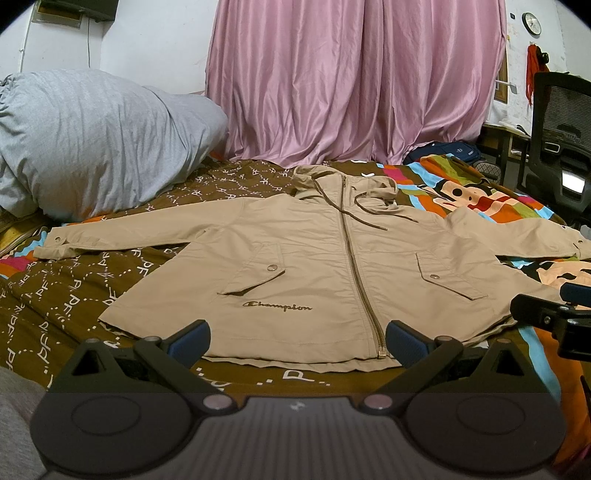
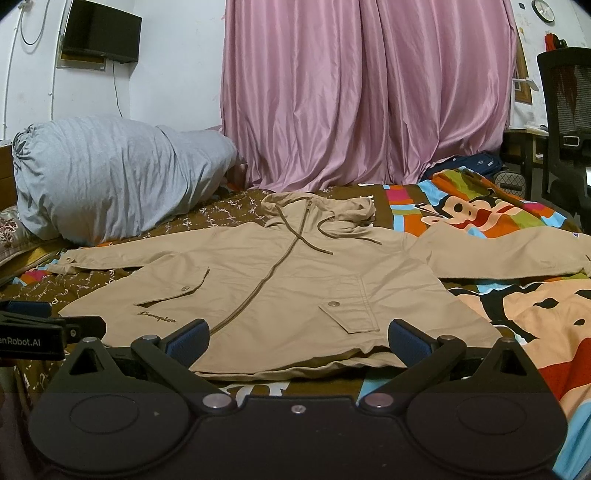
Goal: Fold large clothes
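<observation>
Tan zip-front hooded jacket (image 1: pixel 295 266) spread flat on a brown patterned bedspread (image 1: pixel 55 295), both grippers hovering at its hem

A grey bundled pillow (image 1: pixel 92 140) sits at the far left of the bed, pink satin curtains (image 1: pixel 351 74) hang behind, and a black mesh office chair (image 1: pixel 561 140) stands at the right; nothing lies on the jacket itself. The jacket lies front up, zipped, sleeves stretched to either side, hood and drawstrings at the far end, two snap flap pockets and dark script embroidered near the hem. The left gripper (image 1: pixel 297 341) and the right gripper (image 2: pixel 297 341) both have jaws spread wide with nothing between them. Only the right wrist view shows the whole wall-mounted black screen (image 2: pixel 101 33); each view catches the other gripper at its edge
</observation>
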A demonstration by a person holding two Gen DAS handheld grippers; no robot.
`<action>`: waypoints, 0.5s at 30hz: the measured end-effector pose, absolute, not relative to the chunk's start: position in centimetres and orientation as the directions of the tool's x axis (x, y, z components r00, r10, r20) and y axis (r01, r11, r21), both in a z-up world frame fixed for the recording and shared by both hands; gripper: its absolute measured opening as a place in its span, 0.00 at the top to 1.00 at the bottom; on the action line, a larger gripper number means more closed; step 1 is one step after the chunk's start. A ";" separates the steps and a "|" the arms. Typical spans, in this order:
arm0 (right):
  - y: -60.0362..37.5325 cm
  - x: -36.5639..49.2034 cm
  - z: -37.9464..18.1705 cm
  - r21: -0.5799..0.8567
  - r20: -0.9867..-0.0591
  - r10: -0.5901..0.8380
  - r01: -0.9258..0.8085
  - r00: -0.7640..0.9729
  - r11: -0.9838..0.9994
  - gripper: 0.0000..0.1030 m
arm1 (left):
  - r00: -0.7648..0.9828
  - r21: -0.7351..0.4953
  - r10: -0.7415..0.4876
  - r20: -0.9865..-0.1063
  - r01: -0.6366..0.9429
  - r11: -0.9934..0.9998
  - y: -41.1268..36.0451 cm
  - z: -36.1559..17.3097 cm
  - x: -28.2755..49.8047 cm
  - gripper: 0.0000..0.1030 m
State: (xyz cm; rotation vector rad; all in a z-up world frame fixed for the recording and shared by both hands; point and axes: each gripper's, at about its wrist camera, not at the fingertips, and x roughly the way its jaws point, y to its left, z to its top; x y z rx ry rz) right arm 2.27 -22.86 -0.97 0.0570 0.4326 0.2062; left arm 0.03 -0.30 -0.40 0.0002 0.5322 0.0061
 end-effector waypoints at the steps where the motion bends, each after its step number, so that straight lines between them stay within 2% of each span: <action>1: -22.9 2.3 -0.9 0.099 -0.411 0.210 -0.186 0.887 0.978 0.00 | 0.861 0.002 0.006 -0.508 -0.006 1.000 -0.3 -0.4 0.0 0.00; 15: -23.0 2.3 -1.3 0.102 -0.413 0.211 -0.185 0.886 0.977 0.00 | 0.861 0.002 0.006 -0.509 -0.006 1.000 -0.3 -0.4 0.0 0.01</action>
